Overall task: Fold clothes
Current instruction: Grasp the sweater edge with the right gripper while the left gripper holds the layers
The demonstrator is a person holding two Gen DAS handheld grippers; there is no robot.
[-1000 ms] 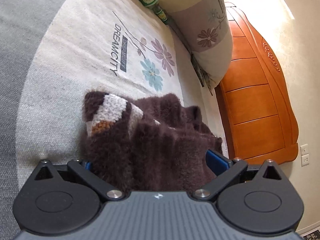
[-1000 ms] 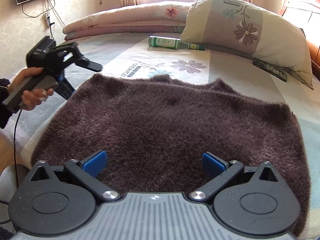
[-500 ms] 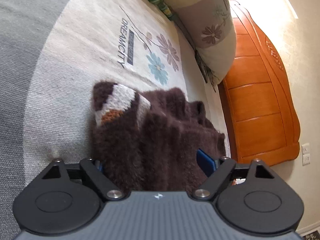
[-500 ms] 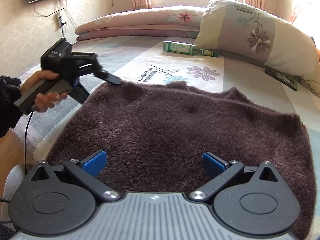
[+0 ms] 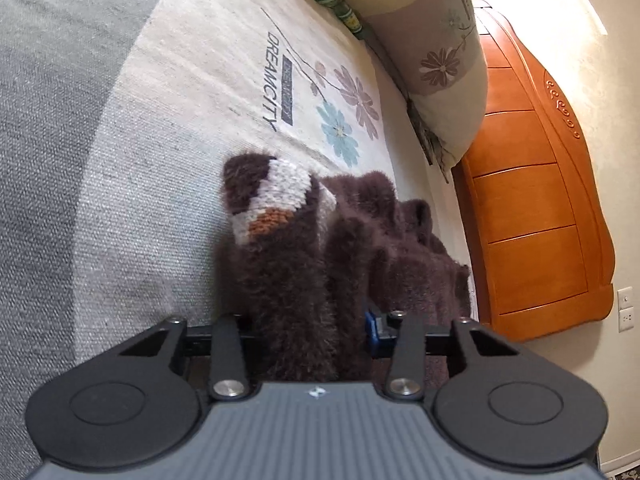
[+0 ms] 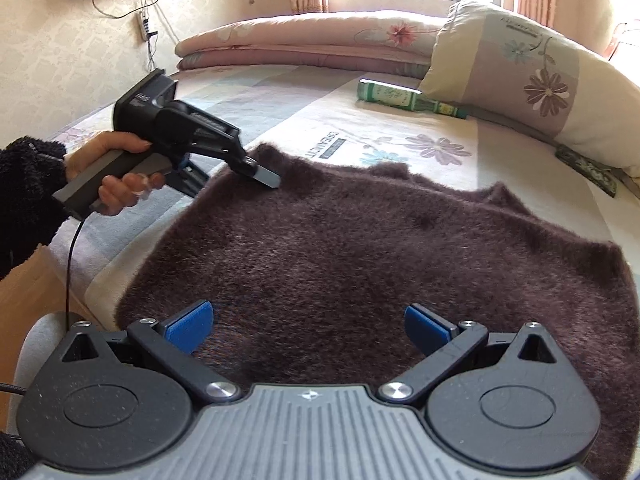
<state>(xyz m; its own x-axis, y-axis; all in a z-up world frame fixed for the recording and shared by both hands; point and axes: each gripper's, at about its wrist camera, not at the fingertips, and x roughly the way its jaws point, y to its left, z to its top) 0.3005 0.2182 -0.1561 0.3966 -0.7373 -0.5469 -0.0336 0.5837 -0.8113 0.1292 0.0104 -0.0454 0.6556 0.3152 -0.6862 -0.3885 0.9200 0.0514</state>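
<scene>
Left gripper (image 6: 256,170) pinching far-left corner of fuzzy dark-brown sweater (image 6: 380,264) on bed (image 6: 312,112); right gripper (image 6: 308,326) spread above near hem. Likely fold-over next; right needs a grip.

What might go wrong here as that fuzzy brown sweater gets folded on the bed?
The left gripper pinches only a thick bunch at the corner of the fuzzy dark brown sweater; the fluffy pile could slip free. The right gripper hangs open, so a one-sided pull may skew the fold. Dragged fabric might also nudge the green glass bottle lying beyond.

Sweater (image 6: 360,248) on bed (image 6: 280,112), before pillow (image 6: 532,76)
</scene>
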